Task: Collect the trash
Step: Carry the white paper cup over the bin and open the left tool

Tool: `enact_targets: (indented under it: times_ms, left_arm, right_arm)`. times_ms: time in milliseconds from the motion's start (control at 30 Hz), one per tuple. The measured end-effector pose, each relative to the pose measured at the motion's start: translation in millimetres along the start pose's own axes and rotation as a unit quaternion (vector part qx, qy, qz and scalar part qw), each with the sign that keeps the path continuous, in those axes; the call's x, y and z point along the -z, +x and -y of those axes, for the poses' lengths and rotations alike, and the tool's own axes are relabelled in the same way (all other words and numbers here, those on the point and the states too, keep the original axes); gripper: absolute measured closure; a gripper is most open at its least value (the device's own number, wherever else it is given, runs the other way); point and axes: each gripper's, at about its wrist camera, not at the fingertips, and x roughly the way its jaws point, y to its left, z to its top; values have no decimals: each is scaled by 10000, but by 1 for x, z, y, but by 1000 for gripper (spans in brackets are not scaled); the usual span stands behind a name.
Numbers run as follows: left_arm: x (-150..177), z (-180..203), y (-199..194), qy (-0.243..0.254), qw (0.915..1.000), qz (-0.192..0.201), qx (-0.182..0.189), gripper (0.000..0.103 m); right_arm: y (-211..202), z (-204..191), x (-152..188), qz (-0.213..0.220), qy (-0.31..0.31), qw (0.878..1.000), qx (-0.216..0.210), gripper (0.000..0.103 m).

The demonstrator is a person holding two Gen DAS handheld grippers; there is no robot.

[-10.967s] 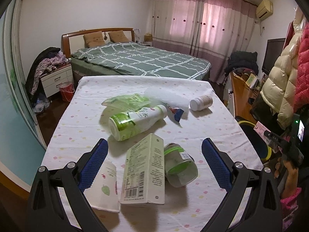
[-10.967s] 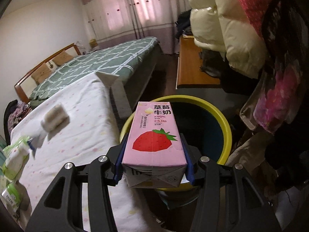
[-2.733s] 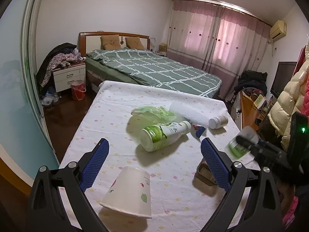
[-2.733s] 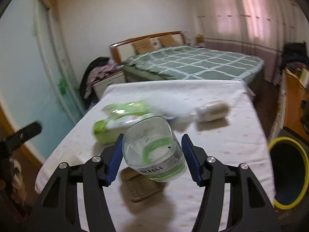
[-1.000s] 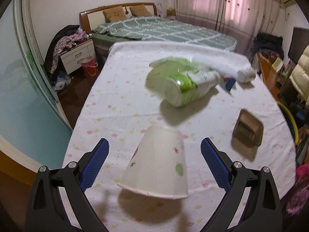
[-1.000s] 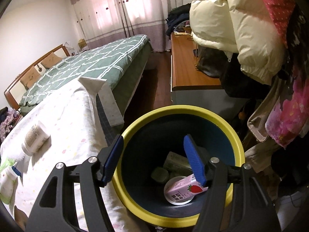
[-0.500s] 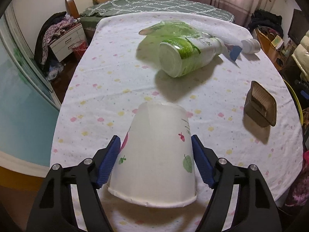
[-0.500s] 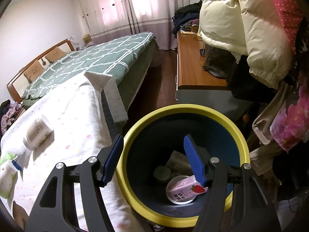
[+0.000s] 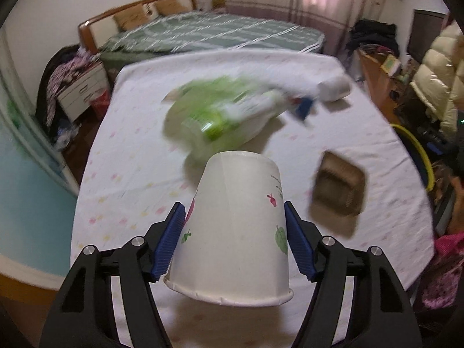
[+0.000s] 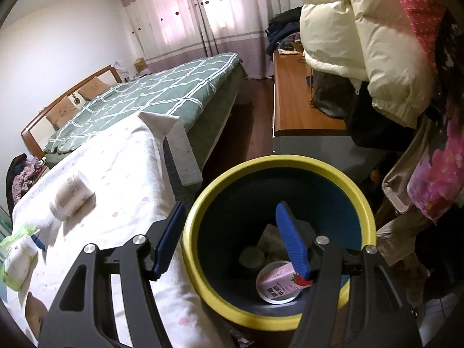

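Note:
A white paper cup (image 9: 232, 246) with small fruit prints sits mouth-toward-me between the blue pads of my left gripper (image 9: 232, 214). The jaws are closing and both pads press its sides; the cup hangs just above the tablecloth (image 9: 130, 150) with its shadow beneath. Beyond it lie a blurred green-and-white bottle (image 9: 220, 119), a brown plastic tray (image 9: 339, 188), a small white jar (image 9: 333, 88) and a blue wrapper (image 9: 303, 108). My right gripper (image 10: 230, 211) hovers open, holding nothing, over the yellow-rimmed bin (image 10: 232, 185). A pink strawberry milk carton (image 10: 278, 282) and a jar (image 10: 251, 256) lie inside.
The bin stands on the floor by the table's right edge, its rim (image 9: 417, 150) showing in the left wrist view. A bed (image 10: 145, 95) lies past the table. A wooden desk (image 10: 298, 92) and hanging coats (image 10: 362, 43) crowd the bin's far side.
My left gripper's jaws came together from wide apart onto the paper cup and raised it a little off the cloth. The right gripper stayed over the bin.

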Motion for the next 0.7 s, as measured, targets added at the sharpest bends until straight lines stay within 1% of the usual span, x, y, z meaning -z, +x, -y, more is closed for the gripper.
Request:
enact_targets:
  times_ms: [133,233,333,400,533,700]
  left_arm:
    - [-22,35,-7,334,9987,235,316,35]
    - [-39,68,-7,589,9956,376,625,35]
    - [-59,108,-5,818,9903,502,1007,35]
    - [-69,132,-2,964,9868,540,1183,35]
    - [-87,183,11,1283,9793,523,1476,35]
    - [-105,247,30,1609,9697,382,1798,35]
  right_arm:
    - [-9,11,0,13,33,10000,-22,41]
    - [-18,20,1,62,45,10000,3,41]
    - [-25,31,1,95,75,9999,50,41]
    - [-30,40,1,118,95,9998,97,41]
    - [-37,56,5,139,84,9996,219,41]
    - [-40,76,11,91,160,9993,320,41]
